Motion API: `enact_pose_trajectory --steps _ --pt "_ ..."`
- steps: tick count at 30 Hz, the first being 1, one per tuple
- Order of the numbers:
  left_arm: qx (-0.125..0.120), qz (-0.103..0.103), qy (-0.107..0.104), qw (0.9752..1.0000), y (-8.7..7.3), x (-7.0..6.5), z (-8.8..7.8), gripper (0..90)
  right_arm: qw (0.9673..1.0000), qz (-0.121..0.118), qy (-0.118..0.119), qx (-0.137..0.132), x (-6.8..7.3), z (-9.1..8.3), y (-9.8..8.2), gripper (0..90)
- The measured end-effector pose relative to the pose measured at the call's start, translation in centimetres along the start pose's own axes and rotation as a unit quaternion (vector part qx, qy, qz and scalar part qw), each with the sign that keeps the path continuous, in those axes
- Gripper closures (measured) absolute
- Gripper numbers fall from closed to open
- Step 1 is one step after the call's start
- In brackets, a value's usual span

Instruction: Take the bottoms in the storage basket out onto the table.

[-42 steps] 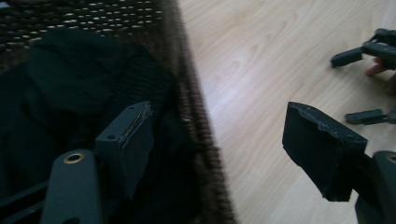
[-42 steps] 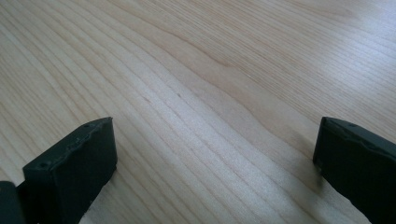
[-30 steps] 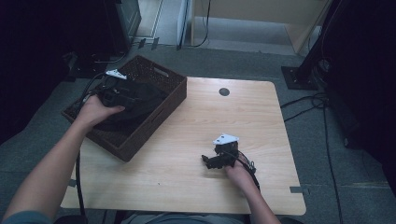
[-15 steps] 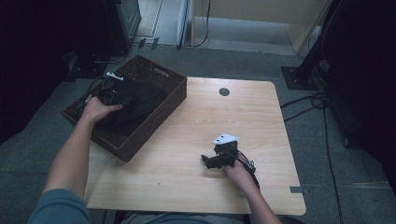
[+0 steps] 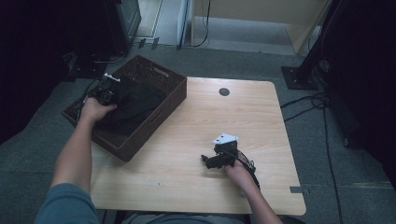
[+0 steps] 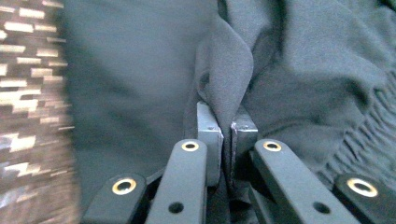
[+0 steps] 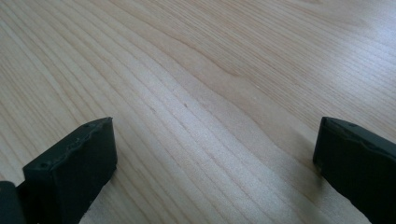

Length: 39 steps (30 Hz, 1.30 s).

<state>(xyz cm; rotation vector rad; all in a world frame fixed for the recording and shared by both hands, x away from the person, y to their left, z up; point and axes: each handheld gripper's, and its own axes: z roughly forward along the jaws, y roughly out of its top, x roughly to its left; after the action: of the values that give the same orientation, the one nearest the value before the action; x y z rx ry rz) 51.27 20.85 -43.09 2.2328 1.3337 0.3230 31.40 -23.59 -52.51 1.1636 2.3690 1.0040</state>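
Left gripper [image 6: 226,128]: my jaws have just closed, pinching a fold of dark grey cloth [image 6: 289,70] in the brown woven basket [image 5: 154,74].
Right gripper [image 7: 215,154]: my jaws stand wide apart over the light wooden table [image 7: 210,70].

A dark grey cloth [image 5: 135,100] lies in the brown woven basket [image 5: 159,73] on the light wooden desk's [image 5: 261,116] far left corner; the right hand-held gripper [image 5: 215,161] rests near-right of it.

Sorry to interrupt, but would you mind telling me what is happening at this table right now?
A person works with a handheld gripper in each hand. The left gripper has just been closing and now pinches a fold of the dark cloth lying in the brown woven basket at the table's left edge. The right gripper rests open over the bare wooden table, holding nothing.
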Motion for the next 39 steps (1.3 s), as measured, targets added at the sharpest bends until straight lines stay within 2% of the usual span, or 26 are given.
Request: enact_pose_trajectory --steps 2,3,4,5,6,7,8,9,11,12,13,16,19,21,23,25,29,30,31,32,34,35,37,39 --pt "-0.004 -0.011 0.013 0.9999 -0.1 0.7 0.0 86.4 1.0 -0.001 0.0 0.0 0.0 0.0 0.0 0.0" --pt "-0.003 -0.016 0.014 0.9998 -0.2 0.9 0.2 82.6 1.0 -0.001 0.0 0.0 0.0 0.0 0.0 0.0" --pt "-0.001 -0.019 0.014 0.9997 -0.3 1.0 0.4 82.6 1.0 -0.001 0.0 0.0 0.0 0.0 0.0 0.0" --pt "-0.004 -0.019 0.014 0.9997 -0.4 1.0 0.7 77.5 1.0 0.0 0.0 0.0 0.0 0.0 0.0 0.0" --pt "-0.007 -0.021 0.015 0.9996 -0.4 1.0 1.0 68.0 1.0 0.0 0.0 0.0 0.0 0.0 0.0 0.0" --pt "-0.005 -0.021 0.024 0.9995 -0.3 1.0 1.3 54.5 1.0 0.0 0.0 0.0 0.0 0.0 0.0 0.0" --pt "-0.007 -0.019 0.027 0.9994 -0.3 1.0 1.5 49.2 1.0 0.0 0.0 0.0 0.0 0.0 0.0 0.0" --pt "-0.012 -0.021 0.025 0.9994 -0.3 1.0 1.7 44.8 1.0 -0.002 0.0 0.0 0.0 0.0 0.0 0.0" --pt "-0.004 -0.041 0.01 0.9991 -0.1 1.4 2.3 26.7 1.0 0.0 0.0 0.0 0.0 0.0 0.0 0.0" --pt "-0.002 -0.05 0.006 0.9987 -0.1 1.6 2.6 26.7 1.0 0.0 0.0 0.0 0.0 0.0 0.0 0.0" --pt "-0.005 -0.054 -0.006 0.9985 -0.2 1.8 2.8 22.7 1.0 0.0 0.0 0.0 0.0 0.0 0.0 0.0" --pt "0.001 -0.057 -0.039 0.9976 -0.3 2.2 3.7 21.6 1.0 0.0 0.0 0.0 0.0 0.0 0.0 0.0" --pt "0.015 -0.052 -0.043 0.9976 -0.3 2.5 4.6 19.8 1.0 0.0 0.0 0.0 0.0 0.0 0.0 0.0" --pt "0.015 -0.053 -0.05 0.9972 -0.5 2.6 4.9 18.6 1.0 0.0 0.0 0.0 0.0 0.0 0.0 0.0" --pt "0.016 -0.049 -0.046 0.9976 -0.5 2.6 5.2 16.5 1.0 -0.001 0.0 0.0 0.0 0.0 0.0 0.0" --pt "0.017 -0.039 -0.047 0.998 -0.6 2.6 5.6 16.5 1.0 -0.001 0.0 0.0 0.0 0.0 0.0 0.0" --pt "0.01 -0.033 -0.042 0.9985 -0.9 2.3 5.7 17.0 1.0 -0.001 0.0 0.0 0.0 0.0 0.0 0.0" --pt "0.005 -0.029 -0.054 0.9981 -0.9 2.3 5.6 28.2 1.0 -0.001 0.0 0.0 0.0 0.0 0.0 0.0" --pt "-0.001 -0.024 -0.06 0.9979 -1.0 2.1 5.5 28.2 1.0 -0.001 0.0 0.0 0.0 0.0 0.0 0.0" --pt "-0.001 -0.024 -0.065 0.9976 -1.1 1.9 5.4 38.0 1.0 -0.001 0.0 0.0 0.0 0.0 0.0 0.0" --pt "0.002 -0.028 -0.087 0.9958 -1.1 1.7 5.3 48.0 1.0 -0.001 0.0 0.0 0.0 0.0 0.0 0.0" --pt "0.005 -0.033 -0.095 0.9949 -1.1 1.7 5.3 55.2 1.0 -0.001 0.0 0.0 0.0 0.0 0.0 0.0" --pt "0.014 -0.044 -0.112 0.9926 -1.0 1.6 5.2 62.4 1.0 -0.003 0.0 -0.001 0.0 0.0 0.0 0.0" --pt "0.028 -0.043 -0.124 0.991 -0.7 1.4 4.9 71.0 1.0 -0.002 0.001 0.0 0.0 0.0 0.0 0.0"
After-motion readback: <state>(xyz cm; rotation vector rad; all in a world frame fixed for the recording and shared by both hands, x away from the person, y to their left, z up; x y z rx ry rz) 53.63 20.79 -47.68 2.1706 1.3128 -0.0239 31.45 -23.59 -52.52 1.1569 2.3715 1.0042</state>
